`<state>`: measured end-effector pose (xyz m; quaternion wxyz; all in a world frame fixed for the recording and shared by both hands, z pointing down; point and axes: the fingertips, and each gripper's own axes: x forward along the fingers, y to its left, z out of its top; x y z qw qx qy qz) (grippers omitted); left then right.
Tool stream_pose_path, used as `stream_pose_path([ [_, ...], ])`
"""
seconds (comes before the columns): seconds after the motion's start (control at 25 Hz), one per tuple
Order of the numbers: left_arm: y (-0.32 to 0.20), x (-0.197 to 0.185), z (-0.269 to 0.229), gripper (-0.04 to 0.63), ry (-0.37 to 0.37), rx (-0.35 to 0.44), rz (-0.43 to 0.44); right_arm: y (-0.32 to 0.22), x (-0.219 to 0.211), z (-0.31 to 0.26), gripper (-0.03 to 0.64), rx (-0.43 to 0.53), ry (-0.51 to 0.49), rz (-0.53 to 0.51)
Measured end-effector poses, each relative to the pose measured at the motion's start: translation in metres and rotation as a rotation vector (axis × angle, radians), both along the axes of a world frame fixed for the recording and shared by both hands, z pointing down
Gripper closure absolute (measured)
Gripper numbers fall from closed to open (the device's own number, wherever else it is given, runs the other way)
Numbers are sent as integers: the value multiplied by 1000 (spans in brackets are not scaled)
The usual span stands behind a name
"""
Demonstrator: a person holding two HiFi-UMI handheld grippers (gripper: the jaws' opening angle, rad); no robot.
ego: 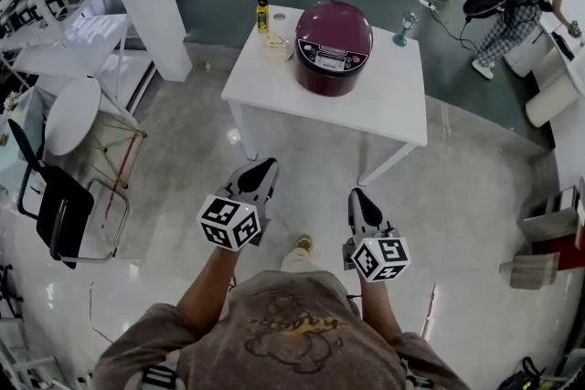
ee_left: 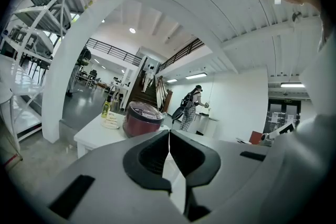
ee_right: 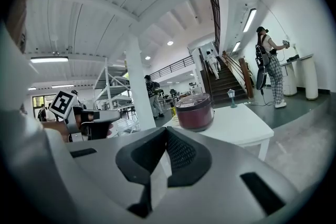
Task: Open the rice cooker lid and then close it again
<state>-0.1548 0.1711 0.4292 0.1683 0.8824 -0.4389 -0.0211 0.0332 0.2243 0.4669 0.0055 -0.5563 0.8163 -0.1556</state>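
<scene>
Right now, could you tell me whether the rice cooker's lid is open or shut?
Shut. The lid lies flat on the rice cooker, with no gap showing in any view.

The hall is bright and evenly lit from above by a ceiling strip light (ee_right: 251, 18) and a round downlight (ee_left: 132, 30). The white table (ego: 384, 96) casts only a faint shadow, and the polished floor (ego: 302, 169) shows pale glare patches. Both gripper views are strong fisheye pictures with black corners and bowed lines; the left gripper (ee_left: 169, 139) and right gripper (ee_right: 166, 134) look soft up close, while the distance stays fairly sharp.
</scene>
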Motion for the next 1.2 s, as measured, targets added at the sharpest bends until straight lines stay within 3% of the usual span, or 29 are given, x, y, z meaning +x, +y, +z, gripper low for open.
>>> stream_pose_path([
  [0.72,-94,50,-5,572,-1,13,-94,-109,58,-7,615,21,-5,-92],
  [1.2,-126,69,-1,572,-10,14,-71,-137,71,3,615,6,-11,-89],
])
